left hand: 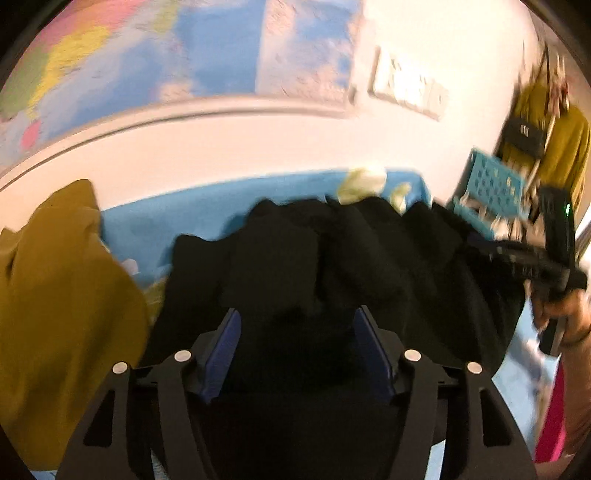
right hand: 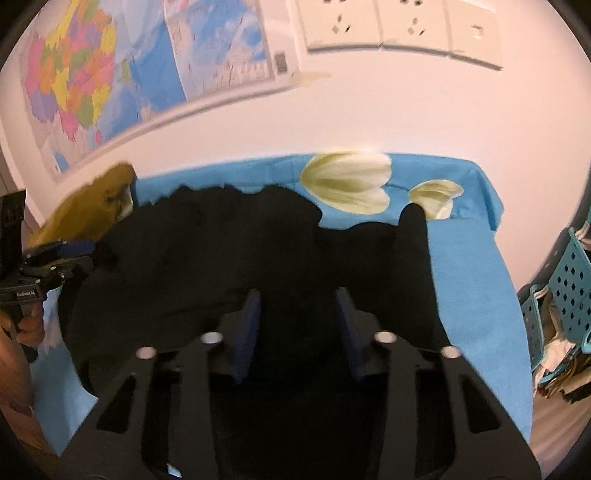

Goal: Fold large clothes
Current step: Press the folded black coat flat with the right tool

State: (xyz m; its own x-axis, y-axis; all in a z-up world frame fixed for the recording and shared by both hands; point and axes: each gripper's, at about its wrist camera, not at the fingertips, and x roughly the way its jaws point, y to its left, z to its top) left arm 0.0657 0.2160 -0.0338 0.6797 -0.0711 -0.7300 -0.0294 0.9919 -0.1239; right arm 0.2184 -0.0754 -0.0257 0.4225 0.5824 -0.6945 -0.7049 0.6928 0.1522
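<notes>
A large black garment (left hand: 332, 258) lies rumpled on a table under a blue cloth with white tulips (right hand: 472, 266). It also shows in the right wrist view (right hand: 258, 243). My left gripper (left hand: 297, 317) is open, its blue pads on either side of the black cloth. My right gripper (right hand: 297, 299) is open over the garment's near edge. The right gripper also shows at the right of the left wrist view (left hand: 517, 258), at the garment's right edge. The left gripper shows at the left of the right wrist view (right hand: 74, 254), at the garment's left edge.
A mustard-yellow garment (left hand: 55, 295) lies at the table's left end, also in the right wrist view (right hand: 92, 199). A turquoise perforated basket (right hand: 569, 280) stands beyond the table's right end. A map (right hand: 110, 74) and wall sockets (right hand: 399, 26) are on the wall behind.
</notes>
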